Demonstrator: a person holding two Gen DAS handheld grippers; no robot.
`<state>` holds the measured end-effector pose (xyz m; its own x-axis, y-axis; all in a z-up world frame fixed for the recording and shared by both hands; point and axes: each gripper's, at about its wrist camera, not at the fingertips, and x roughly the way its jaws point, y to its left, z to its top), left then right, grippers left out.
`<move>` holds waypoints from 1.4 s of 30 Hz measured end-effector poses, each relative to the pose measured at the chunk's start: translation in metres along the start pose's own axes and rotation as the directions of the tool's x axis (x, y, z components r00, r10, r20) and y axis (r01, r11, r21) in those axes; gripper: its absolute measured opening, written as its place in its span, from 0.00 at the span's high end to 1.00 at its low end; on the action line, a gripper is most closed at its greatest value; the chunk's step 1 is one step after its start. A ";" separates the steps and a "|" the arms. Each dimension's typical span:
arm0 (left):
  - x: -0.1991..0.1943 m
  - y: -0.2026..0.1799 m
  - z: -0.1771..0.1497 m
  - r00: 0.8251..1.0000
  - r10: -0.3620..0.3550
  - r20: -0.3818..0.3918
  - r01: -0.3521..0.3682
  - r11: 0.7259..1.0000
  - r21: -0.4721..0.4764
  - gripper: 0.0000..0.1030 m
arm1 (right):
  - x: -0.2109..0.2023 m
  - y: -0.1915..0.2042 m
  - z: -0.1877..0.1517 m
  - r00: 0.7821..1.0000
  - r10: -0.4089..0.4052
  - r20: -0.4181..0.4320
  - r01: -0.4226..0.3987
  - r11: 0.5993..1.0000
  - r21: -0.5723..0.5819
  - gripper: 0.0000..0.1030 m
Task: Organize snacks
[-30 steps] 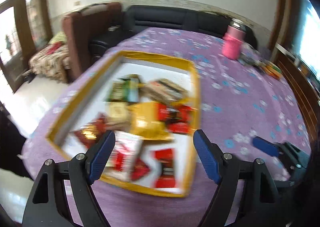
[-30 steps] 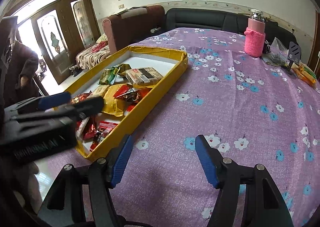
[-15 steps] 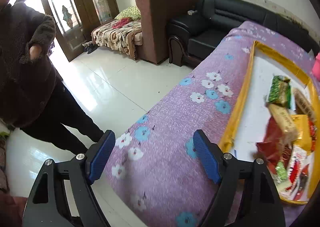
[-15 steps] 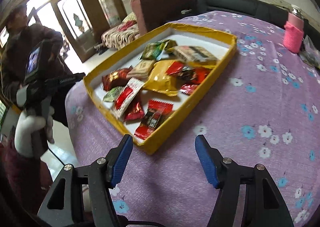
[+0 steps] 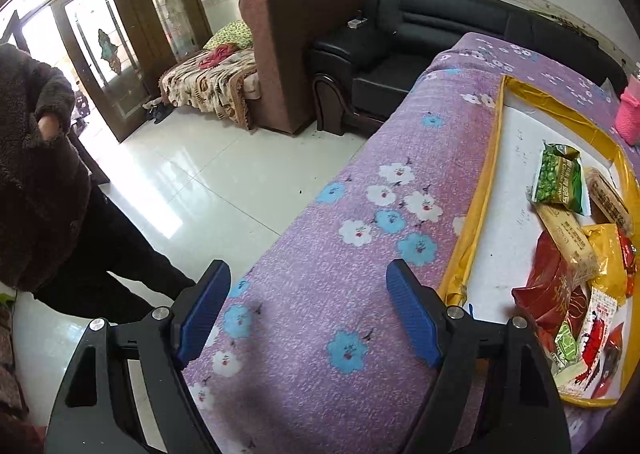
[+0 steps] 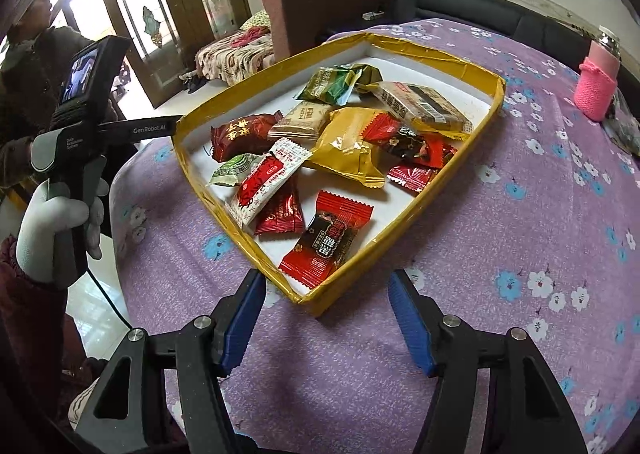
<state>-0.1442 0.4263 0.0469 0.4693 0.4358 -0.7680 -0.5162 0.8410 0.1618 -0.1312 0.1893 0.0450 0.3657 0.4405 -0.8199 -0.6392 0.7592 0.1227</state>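
Filling the yellow-rimmed tray, mixed wrapped snacks overlap.

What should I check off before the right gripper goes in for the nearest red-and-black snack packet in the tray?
1. Right gripper open and empty: ok.
2. Left gripper open and empty, over the purple flowered tablecloth, outside the tray: ok.
3. Red-and-black snack packet uncovered, lying flat near the tray's closest corner: ok.
4. Yellow-rimmed tray sits fully on the table: ok.
5. Tray's near corner wall stands between the jaws and the packet, approach needs to clear it: not ok.
6. Where sorted snacks should go: cannot tell.
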 end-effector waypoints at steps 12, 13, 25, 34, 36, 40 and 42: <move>-0.014 -0.014 -0.003 0.998 -0.065 0.019 0.065 0.998 0.001 0.21 | -0.012 -0.012 -0.001 1.000 -0.017 0.014 0.016 0.998 0.066 0.36; -0.018 -0.014 -0.005 0.997 -0.069 0.028 0.069 0.998 -0.002 0.21 | -0.015 -0.013 -0.003 1.000 -0.014 0.017 0.012 0.998 0.064 0.36; -0.174 -0.052 -0.046 0.858 -0.094 0.505 0.100 0.995 0.016 0.09 | -0.053 -0.052 -0.015 0.991 -0.047 0.122 0.029 0.988 0.153 0.35; -0.240 -0.079 -0.049 0.775 -0.080 0.627 0.092 0.996 0.014 0.00 | -0.084 -0.063 -0.013 0.965 -0.059 0.254 0.016 0.985 0.169 0.33; -0.242 -0.086 -0.053 0.789 -0.115 0.603 0.114 0.993 0.040 0.00 | -0.089 -0.062 -0.016 0.956 -0.066 0.286 0.020 0.986 0.164 0.31; -0.229 -0.101 -0.051 0.850 -0.209 0.483 0.195 0.978 0.081 0.00 | -0.102 -0.058 -0.024 0.919 -0.132 0.372 0.080 0.985 0.152 0.16; -0.220 -0.111 -0.054 0.878 -0.205 0.432 0.194 0.979 0.071 0.00 | -0.104 -0.058 -0.026 0.904 -0.163 0.396 0.108 0.981 0.158 0.13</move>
<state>-0.2286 0.2198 0.1643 0.8275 0.3488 -0.4401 -0.3636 0.9300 0.0534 -0.1494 0.0872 0.1089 0.7024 0.4640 -0.5398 -0.4809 0.8684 0.1208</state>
